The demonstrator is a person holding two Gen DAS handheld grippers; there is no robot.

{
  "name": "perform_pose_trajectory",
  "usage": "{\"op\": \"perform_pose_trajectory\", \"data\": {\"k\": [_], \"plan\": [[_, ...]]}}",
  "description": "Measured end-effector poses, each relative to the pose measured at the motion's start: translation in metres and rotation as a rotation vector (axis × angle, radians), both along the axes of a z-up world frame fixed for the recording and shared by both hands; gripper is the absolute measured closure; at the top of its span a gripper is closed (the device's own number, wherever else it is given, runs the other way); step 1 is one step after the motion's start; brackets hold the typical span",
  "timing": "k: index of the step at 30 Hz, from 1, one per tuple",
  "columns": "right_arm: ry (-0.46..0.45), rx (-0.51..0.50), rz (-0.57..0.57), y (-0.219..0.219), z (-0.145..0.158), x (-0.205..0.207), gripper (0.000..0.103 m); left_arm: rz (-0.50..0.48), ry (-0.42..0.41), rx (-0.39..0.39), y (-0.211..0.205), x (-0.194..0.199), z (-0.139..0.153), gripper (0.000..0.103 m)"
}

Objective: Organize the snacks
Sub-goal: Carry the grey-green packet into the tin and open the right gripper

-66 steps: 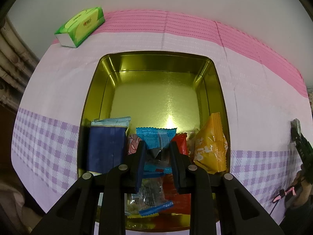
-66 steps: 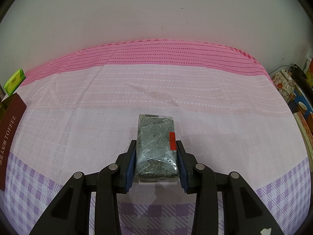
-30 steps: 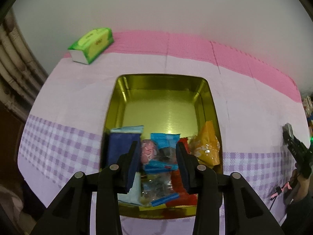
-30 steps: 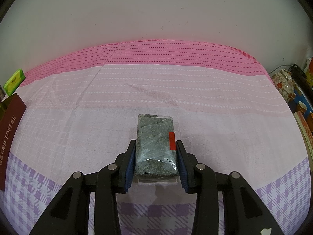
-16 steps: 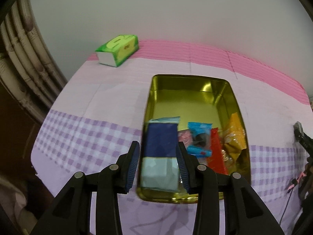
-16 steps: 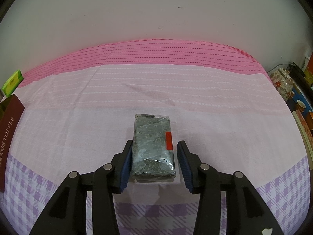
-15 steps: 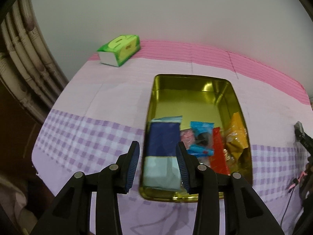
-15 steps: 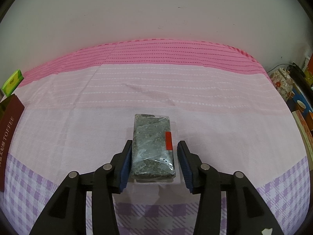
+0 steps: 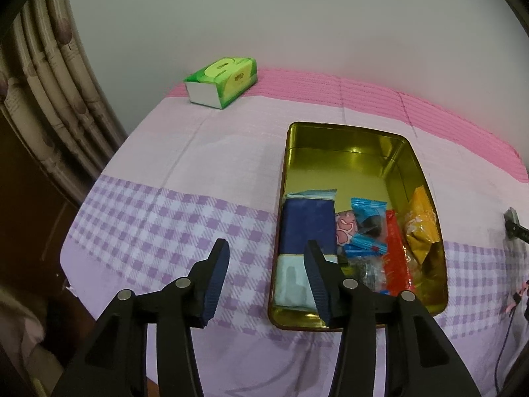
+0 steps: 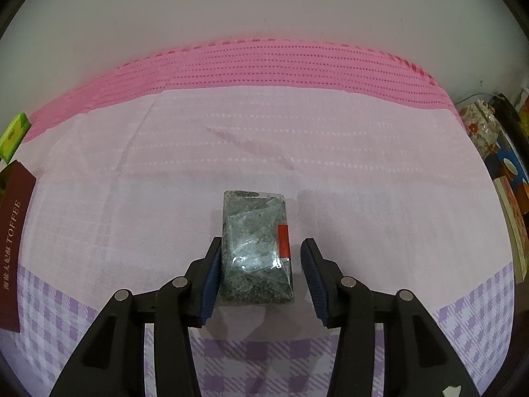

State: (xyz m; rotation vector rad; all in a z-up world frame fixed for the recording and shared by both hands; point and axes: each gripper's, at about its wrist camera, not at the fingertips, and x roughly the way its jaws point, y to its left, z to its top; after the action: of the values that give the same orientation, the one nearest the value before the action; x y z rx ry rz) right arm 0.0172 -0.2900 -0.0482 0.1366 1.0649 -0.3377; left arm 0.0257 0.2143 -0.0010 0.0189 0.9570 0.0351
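In the left wrist view a gold tin [image 9: 350,139] holds several snacks: a dark blue pack [image 9: 305,228], a light blue candy [image 9: 367,213], a red pack [image 9: 396,258] and an orange pack [image 9: 421,228]. My left gripper [image 9: 266,258] is open and empty above the tin's near left rim. In the right wrist view a clear pack of grey-green snack [image 10: 254,248] lies on the cloth. My right gripper [image 10: 261,258] is open around it, its left pad against the pack, the right pad apart.
A green tissue pack [image 9: 223,81] lies at the far left of the table, seen also in the right wrist view [image 10: 13,135]. A maroon toffee lid [image 10: 13,241] lies at the left. A curtain [image 9: 39,99] hangs left of the table. Boxes [image 10: 509,192] crowd the right edge.
My left gripper let go of the light blue candy, opened, and pulled back up and left of the tin. My right gripper opened off the grey-green pack, which stays on the cloth.
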Motion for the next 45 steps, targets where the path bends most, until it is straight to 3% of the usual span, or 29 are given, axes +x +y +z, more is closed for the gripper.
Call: {"op": "perform_pose_trajectory", "data": {"k": [4,17,23,45], "plan": [[0.012,-0.009,-0.003,0.005,0.001,0.0,0.07,-0.004,0.009,-0.023,0.003,0.0,-0.002,0.053],[0.014,-0.021,-0.044,0.013,0.002,-0.005,0.07,-0.006,0.021,-0.056,0.007,0.0,-0.005,0.051],[-0.037,0.0,-0.045,0.026,0.013,-0.008,0.07,0.015,0.017,-0.071,0.012,-0.001,-0.005,0.051],[-0.142,0.141,0.373,0.233,0.062,0.02,0.07,0.056,0.019,-0.052,0.016,-0.004,-0.007,0.048]]}}
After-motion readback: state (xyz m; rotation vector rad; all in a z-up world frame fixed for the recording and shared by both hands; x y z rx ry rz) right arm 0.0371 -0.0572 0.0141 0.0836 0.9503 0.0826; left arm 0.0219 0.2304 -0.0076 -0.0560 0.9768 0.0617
